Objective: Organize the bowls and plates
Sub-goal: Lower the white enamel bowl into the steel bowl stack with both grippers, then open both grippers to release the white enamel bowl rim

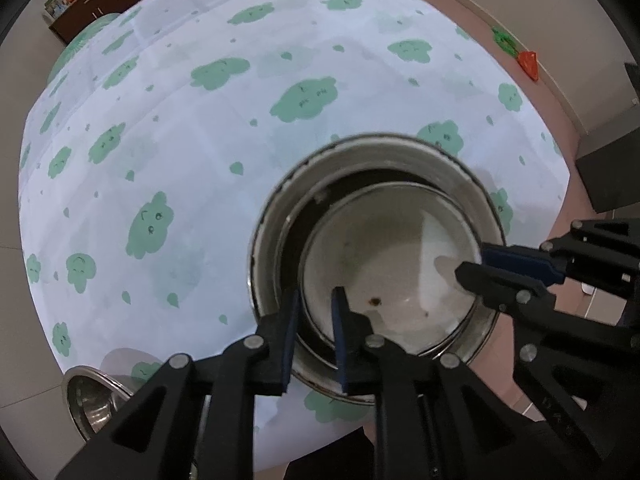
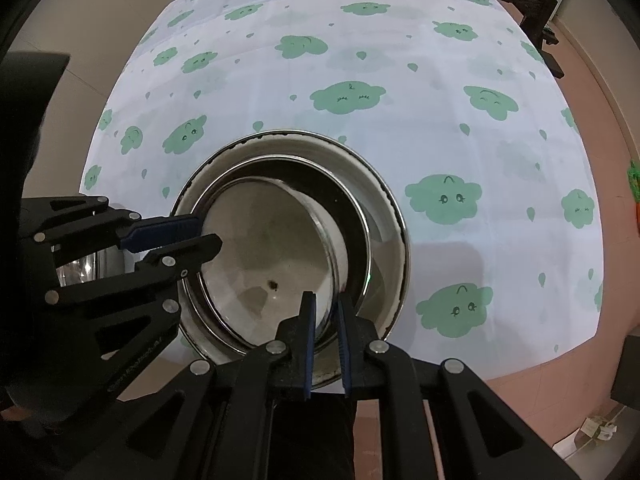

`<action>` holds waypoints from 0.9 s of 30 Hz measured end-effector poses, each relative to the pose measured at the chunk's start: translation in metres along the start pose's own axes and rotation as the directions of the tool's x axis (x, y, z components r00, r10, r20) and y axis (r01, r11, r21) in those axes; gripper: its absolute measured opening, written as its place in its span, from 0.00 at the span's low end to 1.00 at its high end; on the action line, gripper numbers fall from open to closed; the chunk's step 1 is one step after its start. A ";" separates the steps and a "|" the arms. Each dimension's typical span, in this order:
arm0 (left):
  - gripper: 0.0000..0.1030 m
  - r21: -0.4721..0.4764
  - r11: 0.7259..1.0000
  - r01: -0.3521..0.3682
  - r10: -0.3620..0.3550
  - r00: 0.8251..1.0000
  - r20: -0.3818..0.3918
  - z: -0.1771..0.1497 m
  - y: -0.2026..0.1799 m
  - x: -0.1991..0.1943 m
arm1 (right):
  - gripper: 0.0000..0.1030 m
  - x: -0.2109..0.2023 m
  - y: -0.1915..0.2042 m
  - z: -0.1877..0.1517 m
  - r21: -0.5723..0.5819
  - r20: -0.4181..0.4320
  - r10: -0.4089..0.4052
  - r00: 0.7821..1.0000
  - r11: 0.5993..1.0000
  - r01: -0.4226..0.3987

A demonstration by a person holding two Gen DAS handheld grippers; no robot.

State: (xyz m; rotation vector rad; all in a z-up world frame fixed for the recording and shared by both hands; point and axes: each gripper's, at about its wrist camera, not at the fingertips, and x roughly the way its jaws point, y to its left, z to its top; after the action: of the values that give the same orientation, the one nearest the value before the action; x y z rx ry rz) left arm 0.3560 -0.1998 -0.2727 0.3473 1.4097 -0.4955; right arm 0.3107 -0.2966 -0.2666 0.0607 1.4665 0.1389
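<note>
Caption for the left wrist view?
Both grippers pinch the inner bowl's rim inside the larger metal bowl.

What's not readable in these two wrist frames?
- Left wrist: second steel bowl cut off by left claw's frame.
- Right wrist: the same bowl hidden behind left claw.
- Both: small bowl's seating in large bowl, resting or lifted; hidden by rims.

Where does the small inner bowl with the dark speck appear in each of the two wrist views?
Left wrist: inner bowl lies right of centre, low, inside the larger steel bowl.
Right wrist: inner bowl lies left of centre, low, inside the same bowl.
Shared landmark: the dark speck on its bottom.
</note>
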 end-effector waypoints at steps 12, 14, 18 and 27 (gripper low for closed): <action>0.36 -0.092 0.996 0.003 0.002 0.999 0.044 -0.006 0.027 -0.011 | 0.19 -0.016 0.002 0.001 -0.010 0.057 0.012 0.998 1.000 -0.011; 0.36 -0.117 0.993 0.001 0.004 0.999 0.044 -0.009 0.034 -0.011 | 0.19 -0.017 0.002 0.001 -0.009 0.063 0.016 0.998 1.000 -0.016; 0.36 -0.150 0.989 0.003 0.003 0.999 0.043 -0.014 0.044 -0.011 | 0.19 -0.022 0.000 0.001 0.000 0.087 0.018 0.996 1.000 -0.019; 0.38 -0.186 0.983 0.005 -0.001 1.000 0.023 -0.021 0.052 -0.004 | 0.18 -0.025 -0.020 0.003 0.055 0.116 -0.015 0.993 0.998 0.008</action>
State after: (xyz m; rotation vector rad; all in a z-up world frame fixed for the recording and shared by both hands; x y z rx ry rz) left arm 0.3652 -0.1441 -0.2745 0.1879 1.4217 -0.3653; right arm 0.3121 -0.3191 -0.2441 0.1030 1.3541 0.0844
